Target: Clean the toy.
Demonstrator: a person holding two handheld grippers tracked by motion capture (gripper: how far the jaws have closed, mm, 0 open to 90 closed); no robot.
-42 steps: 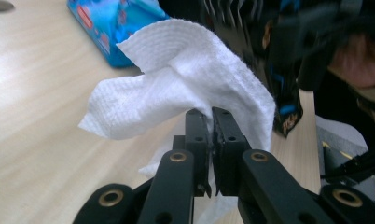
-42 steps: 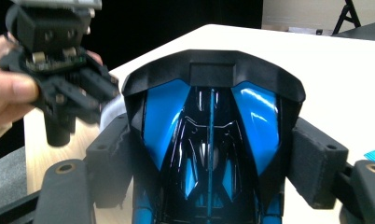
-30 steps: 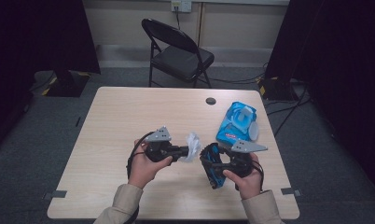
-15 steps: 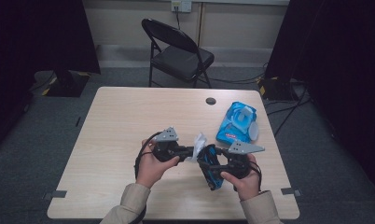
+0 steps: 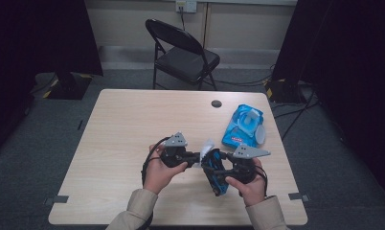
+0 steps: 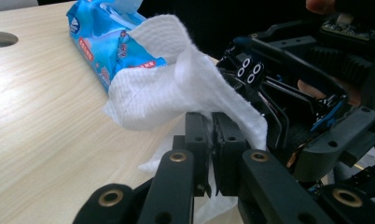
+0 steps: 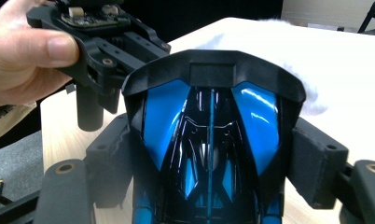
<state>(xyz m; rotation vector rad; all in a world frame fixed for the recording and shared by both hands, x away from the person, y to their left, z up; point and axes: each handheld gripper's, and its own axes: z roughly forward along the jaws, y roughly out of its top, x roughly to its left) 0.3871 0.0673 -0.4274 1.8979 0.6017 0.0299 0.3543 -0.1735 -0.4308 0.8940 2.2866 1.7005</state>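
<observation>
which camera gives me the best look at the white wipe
The left gripper view: the white wipe shows large and sharp, pinched between the left gripper jaws. The high view shows it as a small white patch; the right gripper view shows a white blur behind the toy car.

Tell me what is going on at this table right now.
A person is cleaning a blue and black toy car with a white wipe. The right gripper has its jaws closed on the car's sides and holds it above the table. The left gripper has its jaws shut on the wipe and holds it against the car. An open blue pack of wipes lies on the table just beyond the hands.
</observation>
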